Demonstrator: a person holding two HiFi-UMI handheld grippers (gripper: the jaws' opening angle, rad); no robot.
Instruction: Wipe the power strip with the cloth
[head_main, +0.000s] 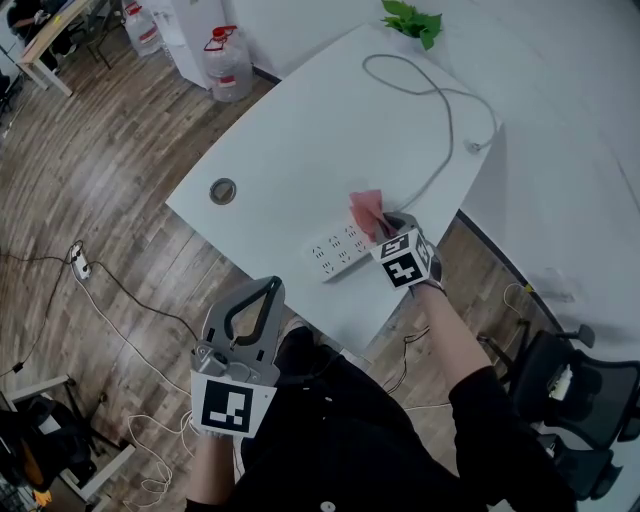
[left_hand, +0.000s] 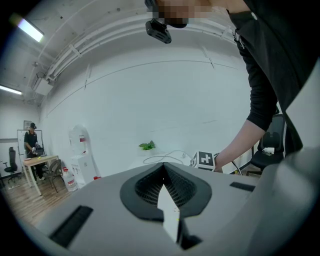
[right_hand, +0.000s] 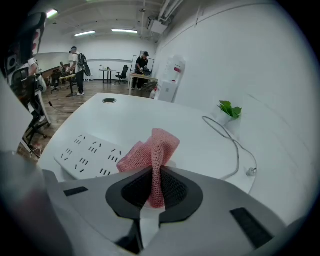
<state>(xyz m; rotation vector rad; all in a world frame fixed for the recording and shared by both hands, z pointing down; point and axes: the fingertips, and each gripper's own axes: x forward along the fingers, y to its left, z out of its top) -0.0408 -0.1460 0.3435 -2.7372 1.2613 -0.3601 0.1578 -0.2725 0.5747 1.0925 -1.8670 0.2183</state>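
Right gripper (right_hand: 157, 172) pinches the cloth (right_hand: 154, 145) above the power strip (head_main: 338, 250) near the table's (head_main: 300, 130) front edge; left gripper (left_hand: 162, 169) pressed together, empty.

Black short-sleeved shirt (head_main: 400, 440); grey left hand-held gripper (head_main: 266, 286), right hand-held gripper (head_main: 388, 222); black-white marker cubes (head_main: 232, 405).

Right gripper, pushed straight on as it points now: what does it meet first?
Probably bare table, with the cloth in its jaws touching first; the power strip lies left of that line. Depth is unclear.
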